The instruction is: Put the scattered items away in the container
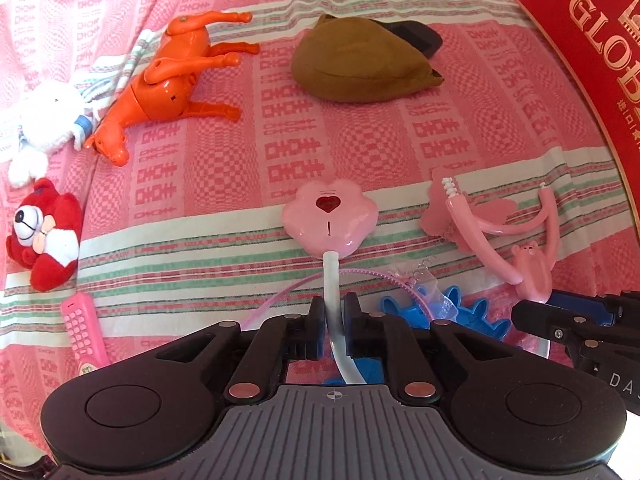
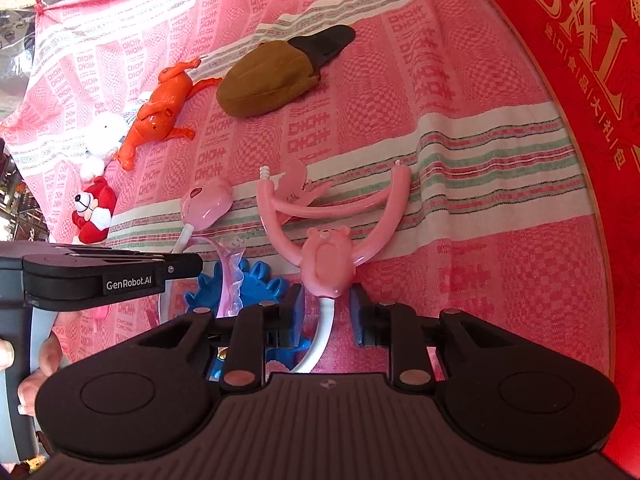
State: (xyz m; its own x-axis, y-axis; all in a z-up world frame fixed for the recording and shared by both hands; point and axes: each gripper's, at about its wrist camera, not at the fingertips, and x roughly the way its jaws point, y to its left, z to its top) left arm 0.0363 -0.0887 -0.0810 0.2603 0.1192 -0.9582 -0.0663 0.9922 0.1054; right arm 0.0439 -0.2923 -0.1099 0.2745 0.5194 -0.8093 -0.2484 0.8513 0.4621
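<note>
Currently my left gripper [image 1: 331,312] is clamped on the white stalk [image 1: 333,276] of the pink paw toy [image 1: 329,220], whose head lies on the pink bedcover [image 1: 224,136]. To its right, my right gripper [image 2: 327,312] stands part open around the pink bear toy [image 2: 328,258]'s stalk; contact I cannot confirm. Next: lift and carry right to the red box [image 2: 580,80], clearing its wall. Open cloth lies between.
</note>
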